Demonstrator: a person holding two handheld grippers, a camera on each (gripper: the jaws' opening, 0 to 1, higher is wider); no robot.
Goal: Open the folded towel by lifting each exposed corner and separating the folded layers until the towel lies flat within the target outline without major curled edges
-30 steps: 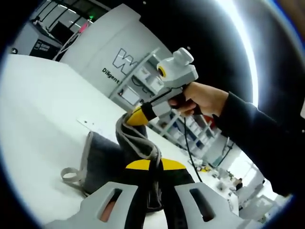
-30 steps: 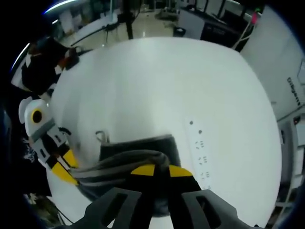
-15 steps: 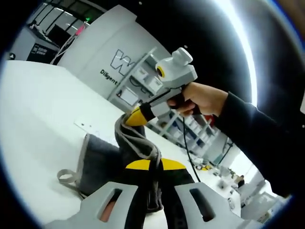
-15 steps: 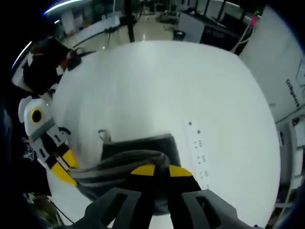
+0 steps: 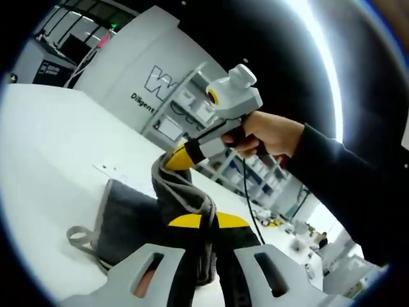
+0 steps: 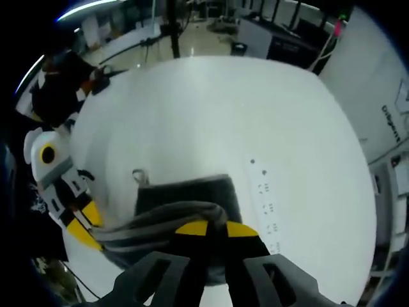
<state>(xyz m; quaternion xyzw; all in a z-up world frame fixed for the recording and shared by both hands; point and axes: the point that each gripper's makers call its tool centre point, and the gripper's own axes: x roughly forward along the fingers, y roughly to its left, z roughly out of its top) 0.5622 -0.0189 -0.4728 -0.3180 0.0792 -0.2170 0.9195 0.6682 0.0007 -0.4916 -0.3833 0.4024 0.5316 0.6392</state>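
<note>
A dark grey towel [image 5: 131,217] with a lighter grey hem hangs folded over the white table [image 5: 45,147], lifted at two corners. My left gripper [image 5: 208,222] is shut on one corner of it, yellow pads pressed together. In the left gripper view the right gripper [image 5: 174,160], held by a hand [image 5: 275,131], is shut on another corner a little higher. In the right gripper view my right gripper [image 6: 216,230] pinches the towel [image 6: 185,195], and the left gripper [image 6: 82,227] comes in from the left, clamped on the stretched hem. A small hanging loop [image 6: 138,176] sticks out of the towel's far corner.
A white strip with small dark marks [image 6: 267,204] lies on the table to the right of the towel. Beyond the table stand a white wall with lettering [image 5: 160,80], shelving [image 5: 192,112] and dark equipment [image 6: 287,38]. A dark sleeve [image 5: 345,185] fills the right of the left gripper view.
Both grippers have risen slightly with the towel corners still held. The towel's lower part and loop have shifted a little across the table in both views.
</note>
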